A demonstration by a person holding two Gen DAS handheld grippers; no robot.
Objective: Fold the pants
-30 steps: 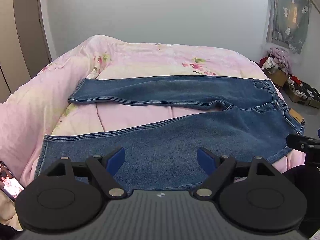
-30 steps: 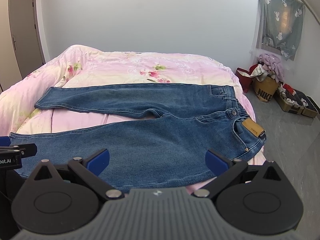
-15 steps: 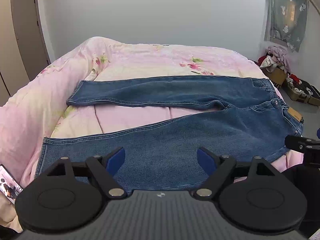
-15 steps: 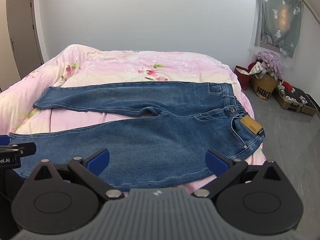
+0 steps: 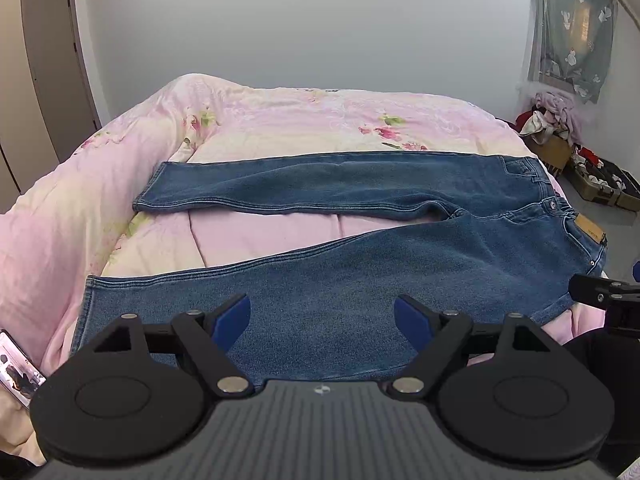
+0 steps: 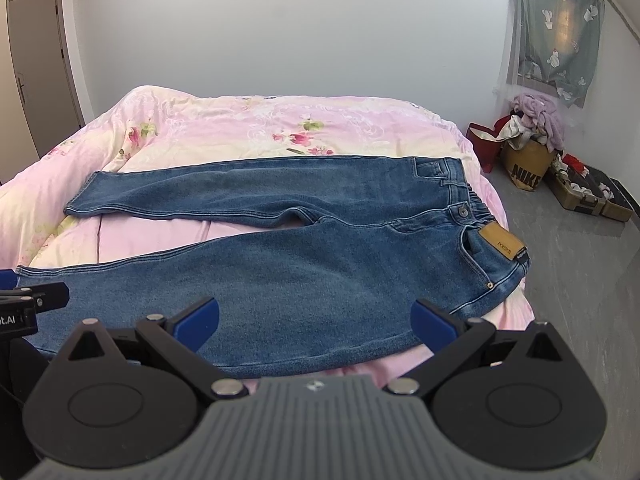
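Blue denim pants (image 6: 280,264) flat on the bed (image 6: 280,128), legs splayed left, waistband right with a tan leather patch (image 6: 502,240), its lettering too small to read. Quilt is pink floral; cardboard box (image 6: 526,168) on the floor reads "NIKE". Left gripper (image 5: 322,316) and right gripper (image 6: 316,316) both over the near leg, jaws wide, empty.

Black tongs (image 5: 322,316), blue pads (image 6: 198,318), ribbed grey body.
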